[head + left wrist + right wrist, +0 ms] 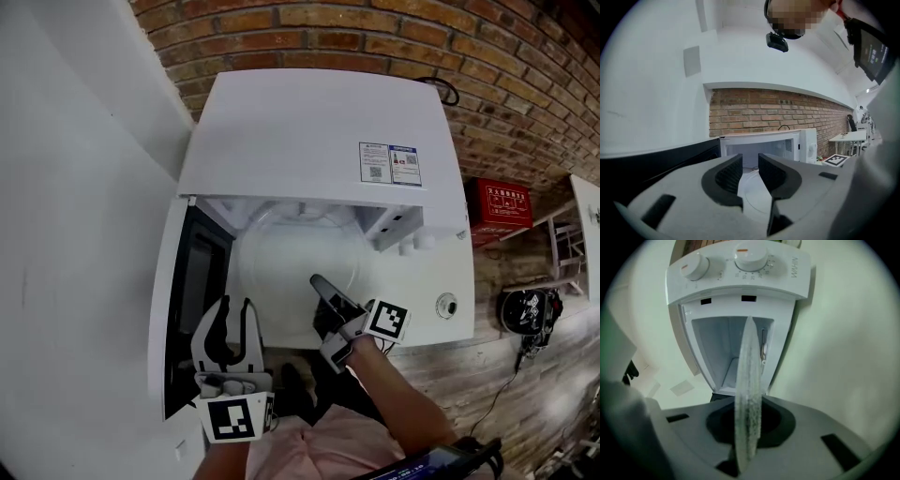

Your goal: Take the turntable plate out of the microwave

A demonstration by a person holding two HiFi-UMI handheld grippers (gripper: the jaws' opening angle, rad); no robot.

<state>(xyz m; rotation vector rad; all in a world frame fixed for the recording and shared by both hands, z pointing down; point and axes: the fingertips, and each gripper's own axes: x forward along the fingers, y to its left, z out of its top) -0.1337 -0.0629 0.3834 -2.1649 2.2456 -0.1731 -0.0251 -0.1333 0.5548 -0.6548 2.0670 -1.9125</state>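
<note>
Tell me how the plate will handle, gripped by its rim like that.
The plate looks like clear glass: probably stiff, but breakable if dropped. The right gripper pinches only its rim, so its weight likely levers on the jaws and it may tilt. Smooth glass is probably slippery too.

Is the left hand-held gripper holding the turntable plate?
No, the left hand-held gripper is open; the right hand-held gripper clamps the turntable plate.

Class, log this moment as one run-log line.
right gripper: shut on turntable plate edge | left gripper: open, empty | microwave door: open
</note>
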